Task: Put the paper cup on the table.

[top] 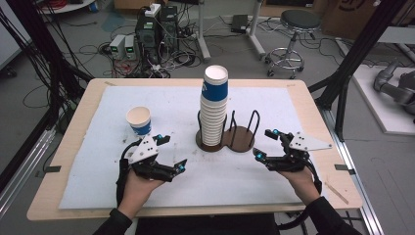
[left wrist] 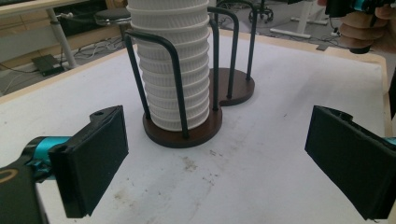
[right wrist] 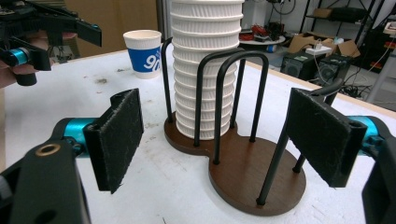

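**Approaching the cup stack with both grippers spread**

Nearest the person, the left gripper (top: 172,152) and right gripper (top: 266,143) hover over the white mat (top: 88,181) on the desk (top: 73,122), each with jaws apart and nothing between them. Just beyond, at mid-desk, stands the dark wooden cup holder (top: 241,141) with two wire-hooped bays: the left bay carries the tall stack of paper cups (top: 214,110), the right bay is bare. Far left of the holder, a single blue-and-white cup (top: 139,121) stands upright, apart. The cups are probably light, thin-walled and easily crushed; a gentle pinch across the top cup's side wall, just under its rolled rim, seems the soundest hold.
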`<state>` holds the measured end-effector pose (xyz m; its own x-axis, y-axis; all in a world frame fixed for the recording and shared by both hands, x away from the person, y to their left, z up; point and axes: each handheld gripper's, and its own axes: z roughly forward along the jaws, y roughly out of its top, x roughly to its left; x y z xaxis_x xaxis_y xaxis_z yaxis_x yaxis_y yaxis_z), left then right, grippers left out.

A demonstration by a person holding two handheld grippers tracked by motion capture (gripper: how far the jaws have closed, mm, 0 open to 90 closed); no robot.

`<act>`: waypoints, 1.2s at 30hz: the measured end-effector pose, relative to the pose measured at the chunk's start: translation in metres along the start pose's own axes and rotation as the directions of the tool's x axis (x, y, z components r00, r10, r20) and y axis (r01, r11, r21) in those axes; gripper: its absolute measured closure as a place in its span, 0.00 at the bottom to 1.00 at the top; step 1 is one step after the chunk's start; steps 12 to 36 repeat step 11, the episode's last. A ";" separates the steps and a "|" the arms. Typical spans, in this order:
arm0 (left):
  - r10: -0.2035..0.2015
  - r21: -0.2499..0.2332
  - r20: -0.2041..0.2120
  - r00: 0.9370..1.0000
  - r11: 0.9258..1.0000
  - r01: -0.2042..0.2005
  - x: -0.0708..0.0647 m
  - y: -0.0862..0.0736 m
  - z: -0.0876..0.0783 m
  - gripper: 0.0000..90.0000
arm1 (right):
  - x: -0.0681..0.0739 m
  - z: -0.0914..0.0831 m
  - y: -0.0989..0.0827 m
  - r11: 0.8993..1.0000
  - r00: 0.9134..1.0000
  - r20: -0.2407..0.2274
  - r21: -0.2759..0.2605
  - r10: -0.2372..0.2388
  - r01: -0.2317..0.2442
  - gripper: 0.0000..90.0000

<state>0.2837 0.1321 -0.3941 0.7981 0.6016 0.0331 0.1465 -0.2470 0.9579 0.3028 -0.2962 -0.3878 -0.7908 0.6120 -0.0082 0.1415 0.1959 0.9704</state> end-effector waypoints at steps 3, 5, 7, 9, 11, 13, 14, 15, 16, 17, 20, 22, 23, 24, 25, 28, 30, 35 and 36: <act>0.000 0.005 -0.002 1.000 1.000 0.000 0.000 0.000 0.000 0.07 | 0.000 0.000 0.000 1.000 1.000 0.001 -0.001 -0.002 0.002 0.22; 0.001 0.011 0.000 1.000 1.000 -0.001 0.000 0.000 0.000 0.07 | 0.000 0.000 0.000 1.000 1.000 0.003 0.000 -0.003 0.003 0.22; -0.002 0.017 -0.004 1.000 1.000 0.002 0.001 -0.001 0.001 0.07 | 0.000 0.000 0.000 1.000 1.000 0.004 0.000 -0.002 0.002 0.22; -0.006 0.016 -0.004 1.000 1.000 0.006 0.002 -0.001 0.001 0.07 | 0.000 0.000 0.000 1.000 1.000 0.004 0.001 -0.004 0.004 0.22; -0.007 0.022 -0.004 1.000 1.000 0.007 0.003 -0.002 0.002 0.07 | -0.001 0.000 -0.001 1.000 1.000 0.007 0.000 -0.004 0.004 0.22; -0.007 0.022 -0.004 1.000 1.000 0.007 0.003 -0.002 0.002 0.07 | -0.001 0.000 -0.001 1.000 1.000 0.007 0.000 -0.004 0.004 0.22; -0.007 0.022 -0.004 1.000 1.000 0.007 0.003 -0.002 0.002 0.07 | -0.001 0.000 -0.001 1.000 1.000 0.007 0.000 -0.004 0.004 0.22; -0.007 0.022 -0.004 1.000 1.000 0.007 0.003 -0.002 0.002 0.07 | -0.001 0.000 -0.001 1.000 1.000 0.007 0.000 -0.004 0.004 0.22; -0.007 0.022 -0.004 1.000 1.000 0.007 0.003 -0.002 0.002 0.07 | -0.001 0.000 -0.001 1.000 1.000 0.007 0.000 -0.004 0.004 0.22; -0.007 0.022 -0.004 1.000 1.000 0.007 0.003 -0.002 0.002 0.07 | -0.001 0.000 -0.001 1.000 1.000 0.007 0.000 -0.004 0.004 0.22; -0.007 0.022 -0.004 1.000 1.000 0.007 0.003 -0.002 0.002 0.07 | -0.001 0.000 -0.001 1.000 1.000 0.007 0.000 -0.004 0.004 0.22; -0.007 0.022 -0.004 1.000 1.000 0.007 0.003 -0.002 0.002 0.07 | -0.001 0.000 -0.001 1.000 1.000 0.007 0.000 -0.004 0.004 0.22; -0.007 0.022 -0.004 1.000 1.000 0.007 0.003 -0.002 0.002 0.07 | -0.001 0.000 -0.001 1.000 1.000 0.007 0.000 -0.004 0.004 0.22; -0.007 0.022 -0.004 1.000 1.000 0.007 0.003 -0.002 0.002 0.07 | -0.001 0.000 -0.001 1.000 1.000 0.007 0.000 -0.004 0.004 0.22; -0.007 0.022 -0.004 1.000 1.000 0.007 0.003 -0.002 0.002 0.07 | -0.001 0.000 -0.001 1.000 1.000 0.007 0.000 -0.004 0.004 0.22; -0.007 0.022 -0.004 1.000 1.000 0.007 0.003 -0.002 0.002 0.07 | -0.001 0.000 -0.001 1.000 1.000 0.007 0.000 -0.004 0.004 0.22; -0.007 0.022 -0.004 1.000 1.000 0.007 0.003 -0.002 0.002 0.07 | -0.001 0.000 -0.001 1.000 1.000 0.007 0.000 -0.004 0.004 0.22; -0.007 0.022 -0.004 1.000 1.000 0.007 0.003 -0.002 0.002 0.07 | -0.001 0.000 -0.001 1.000 1.000 0.007 0.000 -0.004 0.004 0.22; -0.007 0.022 -0.004 1.000 1.000 0.007 0.003 -0.002 0.002 0.07 | -0.001 0.000 -0.001 1.000 1.000 0.007 0.000 -0.004 0.004 0.22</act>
